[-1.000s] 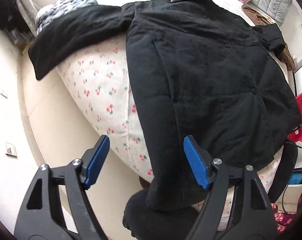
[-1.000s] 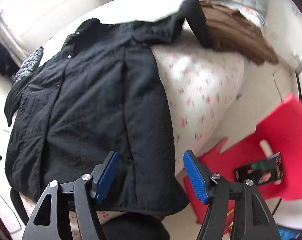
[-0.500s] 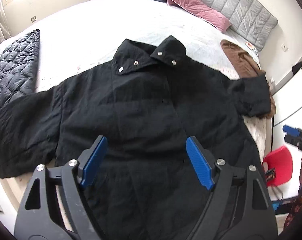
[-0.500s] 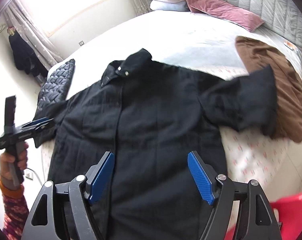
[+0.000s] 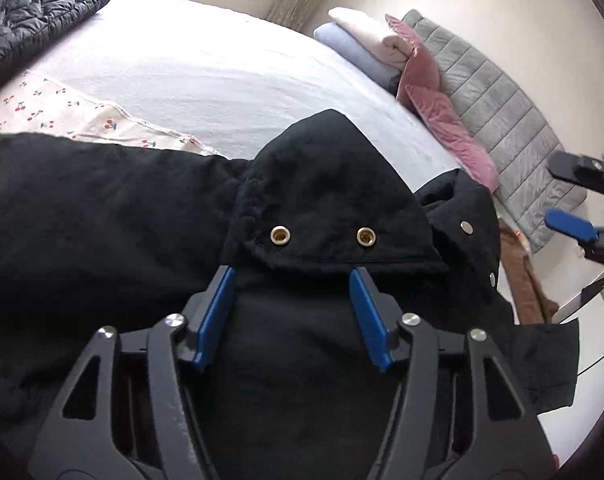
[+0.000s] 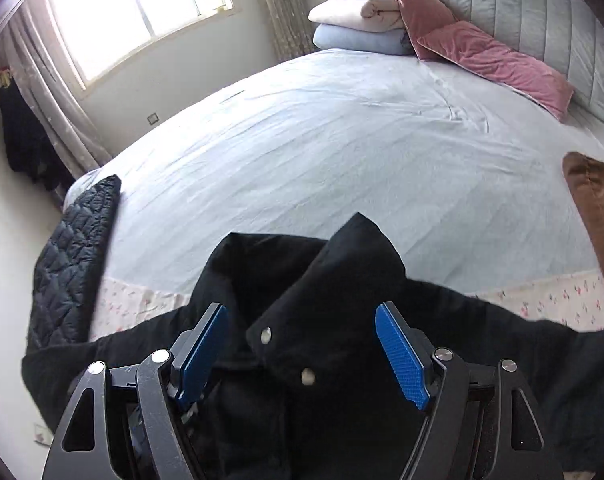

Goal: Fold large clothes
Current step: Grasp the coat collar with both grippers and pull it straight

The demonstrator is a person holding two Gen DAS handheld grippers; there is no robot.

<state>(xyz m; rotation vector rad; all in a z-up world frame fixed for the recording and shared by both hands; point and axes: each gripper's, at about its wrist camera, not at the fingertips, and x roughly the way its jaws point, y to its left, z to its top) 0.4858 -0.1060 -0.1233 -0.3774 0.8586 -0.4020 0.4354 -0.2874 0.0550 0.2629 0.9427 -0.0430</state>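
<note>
A black coat (image 5: 310, 352) lies spread front-up on the bed (image 5: 206, 76), collar end toward the headboard (image 5: 498, 120). In the left wrist view the collar (image 5: 326, 200) sits at 12 o'clock from the left gripper (image 5: 294, 312), with two brass snaps showing just past the fingertips. One sleeve runs out toward 9 o'clock over the floral sheet (image 5: 42, 108).

The left gripper's blue fingers (image 5: 216, 316) are apart and closing. They straddle the coat fabric just below the collar edge; neither pad presses on cloth. The right gripper (image 5: 578, 216) shows at 3 o'clock in this view, near the frame edge.

In the right wrist view the right gripper (image 6: 302, 352) hangs over the collar (image 6: 342, 264), fingers (image 6: 402, 356) released and wide apart. Two silver snaps lie between them. Whether the pads touch the cloth cannot be told.

Other items on the bed:
- A quilted dark jacket (image 6: 74, 264) at 10 o'clock, at the bed's edge, beside the coat sleeve.
- A brown garment (image 6: 598, 216) at 3 o'clock, clear of the collar.
- A pink pillow (image 6: 486, 52) and two folded blankets (image 6: 358, 24) at 12 to 1 o'clock, against the headboard.

A window (image 6: 142, 12) stands at 11 o'clock.
</note>
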